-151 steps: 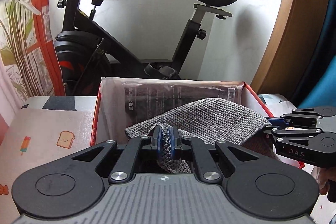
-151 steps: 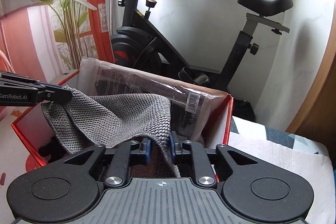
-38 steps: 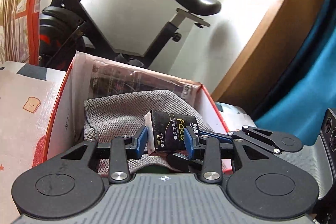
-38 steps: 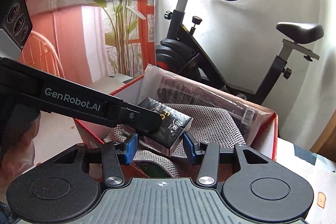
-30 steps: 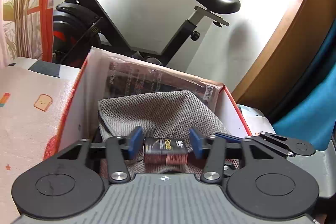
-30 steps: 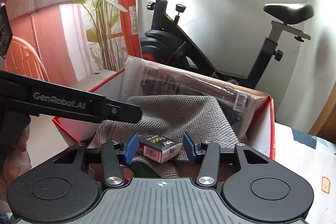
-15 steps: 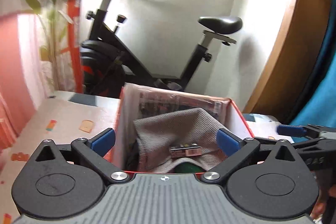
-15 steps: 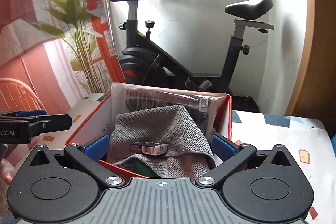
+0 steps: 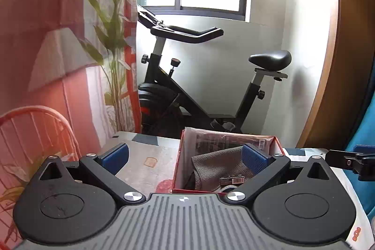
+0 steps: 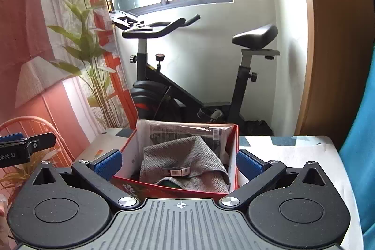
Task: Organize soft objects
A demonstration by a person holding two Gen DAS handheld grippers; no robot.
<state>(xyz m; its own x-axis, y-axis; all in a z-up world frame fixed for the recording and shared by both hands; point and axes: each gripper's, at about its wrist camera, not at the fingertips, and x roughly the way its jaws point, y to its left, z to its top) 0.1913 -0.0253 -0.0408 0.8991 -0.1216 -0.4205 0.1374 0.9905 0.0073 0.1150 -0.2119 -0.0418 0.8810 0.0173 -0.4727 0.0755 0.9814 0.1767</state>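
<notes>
Grey cloth [image 10: 185,156] lies bunched inside the red box [image 10: 234,144], a small dark packet [image 10: 175,172] on top. Left gripper [image 9: 185,156] and right gripper [image 10: 179,162] hang above, jaws spread, empty. Best withdraw straight, clear of the rim.

box [image 10: 234,151] floor hidden, small pack [image 10: 176,172] print unreadable

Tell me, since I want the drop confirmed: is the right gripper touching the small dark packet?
Apart. In the right wrist view the right gripper is wide open, and the small dark packet lies on the grey cloth well clear of both pads.
</notes>
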